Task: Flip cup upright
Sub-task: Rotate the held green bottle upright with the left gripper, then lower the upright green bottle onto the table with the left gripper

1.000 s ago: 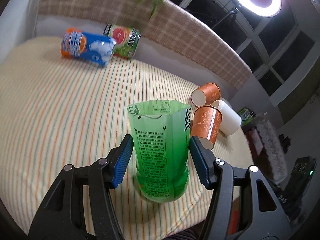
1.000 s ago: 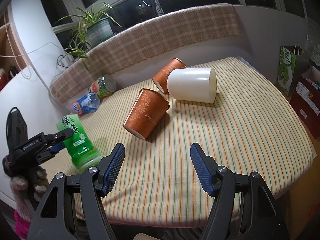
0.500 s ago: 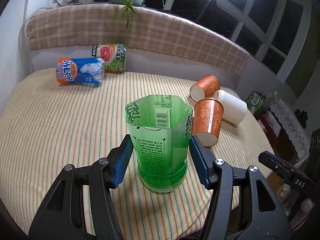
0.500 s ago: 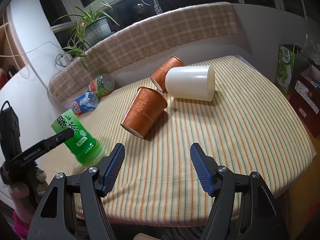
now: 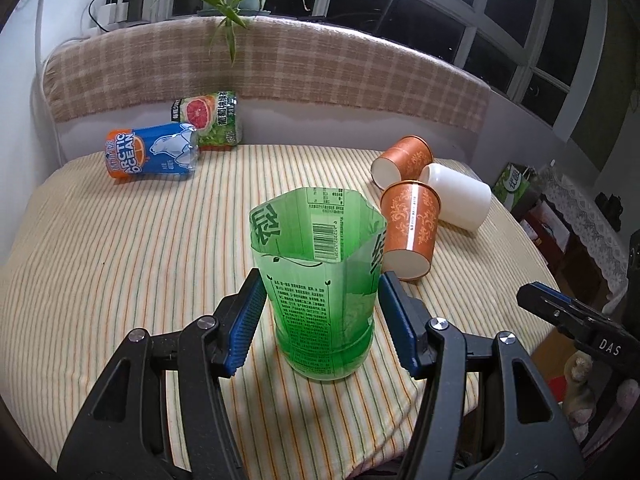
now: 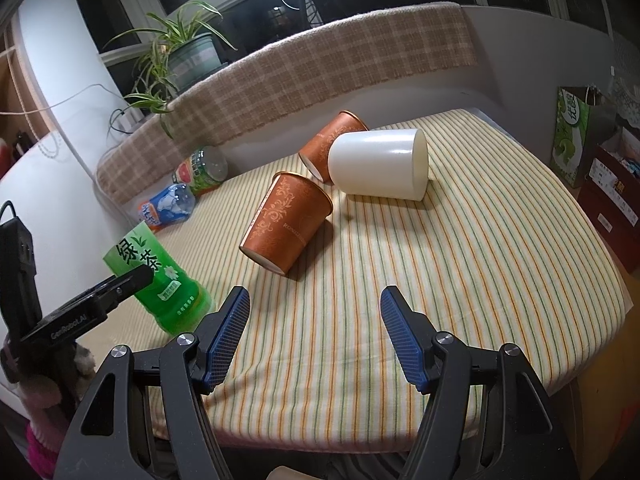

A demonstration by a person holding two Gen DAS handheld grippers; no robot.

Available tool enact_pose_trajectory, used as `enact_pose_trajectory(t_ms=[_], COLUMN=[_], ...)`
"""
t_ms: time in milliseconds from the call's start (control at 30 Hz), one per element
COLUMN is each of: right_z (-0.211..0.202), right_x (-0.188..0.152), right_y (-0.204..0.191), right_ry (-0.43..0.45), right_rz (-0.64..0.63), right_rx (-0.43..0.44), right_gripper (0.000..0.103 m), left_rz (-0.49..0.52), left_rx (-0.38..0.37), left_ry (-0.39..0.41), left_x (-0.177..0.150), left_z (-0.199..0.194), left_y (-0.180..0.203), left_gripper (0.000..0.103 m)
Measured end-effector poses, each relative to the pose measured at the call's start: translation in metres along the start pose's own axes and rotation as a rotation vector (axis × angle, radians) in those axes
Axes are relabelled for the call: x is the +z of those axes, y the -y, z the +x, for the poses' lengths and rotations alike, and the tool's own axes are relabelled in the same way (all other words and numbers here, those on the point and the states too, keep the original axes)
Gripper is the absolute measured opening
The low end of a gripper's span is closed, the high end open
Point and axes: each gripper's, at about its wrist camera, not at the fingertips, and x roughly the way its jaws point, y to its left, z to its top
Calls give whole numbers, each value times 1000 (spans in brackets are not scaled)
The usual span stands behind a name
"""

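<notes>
One cup is done: the green cut-bottle cup (image 5: 324, 280) stands upright, mouth up, at the near edge of the bench (image 5: 120, 264), between your left claw (image 5: 320, 320) pads, which look released with a sliver of gap each side. Your right claw (image 6: 316, 336) is spread wide over bare cloth, grasping nothing. Beyond it the near orange cup (image 6: 286, 226) lies on its side, then the white cup (image 6: 380, 164) and far orange cup (image 6: 326, 140), also tipped. Three left, by my read.
</notes>
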Motion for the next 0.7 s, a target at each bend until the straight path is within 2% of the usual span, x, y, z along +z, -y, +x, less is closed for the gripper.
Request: enact_pose_trajectory(t_ms=[300, 533, 700], right_z=[-1, -3, -4], right_x=[0, 1, 1], right_y=[1, 1, 0], right_ry=[1, 4, 7], right_rz=[-1, -3, -9], right_rx=[0, 1, 3], right_gripper=[68, 68, 68], left_rz=[-9, -28, -40], left_rx=[-33, -66, -89], left_ry=[-12, -28, -54], left_x=[-3, -6, -8], left_z=[2, 2, 4], left_y=[5, 6, 7], left_gripper=[59, 67, 69])
